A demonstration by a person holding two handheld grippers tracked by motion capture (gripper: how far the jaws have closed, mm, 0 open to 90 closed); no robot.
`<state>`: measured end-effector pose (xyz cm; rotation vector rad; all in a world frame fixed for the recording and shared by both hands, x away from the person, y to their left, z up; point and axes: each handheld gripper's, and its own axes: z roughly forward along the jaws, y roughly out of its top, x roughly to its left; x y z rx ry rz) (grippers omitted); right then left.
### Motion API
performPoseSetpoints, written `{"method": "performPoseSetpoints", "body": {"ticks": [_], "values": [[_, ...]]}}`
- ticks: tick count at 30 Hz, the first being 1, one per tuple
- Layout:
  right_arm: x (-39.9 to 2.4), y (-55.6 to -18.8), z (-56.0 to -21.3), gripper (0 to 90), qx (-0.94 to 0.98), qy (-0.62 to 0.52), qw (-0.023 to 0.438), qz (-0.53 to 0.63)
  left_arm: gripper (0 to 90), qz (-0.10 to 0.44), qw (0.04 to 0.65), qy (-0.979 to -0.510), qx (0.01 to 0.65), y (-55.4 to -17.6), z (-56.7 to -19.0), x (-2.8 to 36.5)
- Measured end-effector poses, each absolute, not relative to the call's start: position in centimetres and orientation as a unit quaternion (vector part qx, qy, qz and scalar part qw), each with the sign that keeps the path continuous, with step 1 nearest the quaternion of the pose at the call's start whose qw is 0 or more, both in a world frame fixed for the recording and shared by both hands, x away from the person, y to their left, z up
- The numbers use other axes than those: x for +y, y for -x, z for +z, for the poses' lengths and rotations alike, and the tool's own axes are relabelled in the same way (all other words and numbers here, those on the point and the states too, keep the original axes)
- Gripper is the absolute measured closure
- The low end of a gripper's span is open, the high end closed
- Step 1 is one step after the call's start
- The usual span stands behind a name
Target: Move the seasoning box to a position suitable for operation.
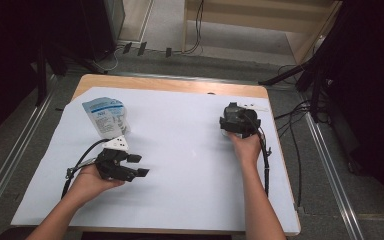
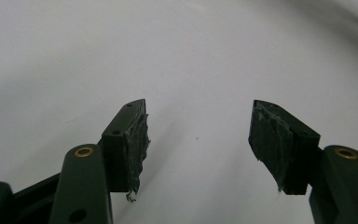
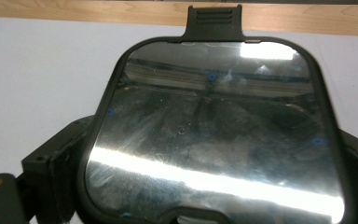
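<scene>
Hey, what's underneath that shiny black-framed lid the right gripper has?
Around the lid, the white sheet and the table's wooden edge show. The right gripper holds it from both sides. Directly beneath is covered; its glossy face only reflects.

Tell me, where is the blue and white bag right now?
In the high view the blue and white bag lies on the white sheet at the table's far left, just beyond the left gripper, far from the right gripper.
</scene>
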<state>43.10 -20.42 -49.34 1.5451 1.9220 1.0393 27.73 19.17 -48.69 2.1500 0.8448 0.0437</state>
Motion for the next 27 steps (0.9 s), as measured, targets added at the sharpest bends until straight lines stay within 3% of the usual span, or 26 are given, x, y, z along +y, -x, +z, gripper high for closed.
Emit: {"method": "performPoseSetpoints", "body": {"ticks": [10,18,27], "values": [[-20.62,-43.29,-50.05,9.0,0.688,-0.575,0.225,0.383,38.5,0.020,0.408,-0.845,0.344,-27.33,-48.71,19.76],[-20.27,-42.92,-49.71,14.9,0.700,-0.553,0.267,0.365,38.5,0.018,0.409,-0.845,0.346,-27.33,-48.71,19.89],[-20.55,-42.83,-49.42,16.2,0.700,-0.551,0.259,0.373,38.5,0.016,0.408,-0.845,0.345,-27.55,-48.67,19.85]]}}
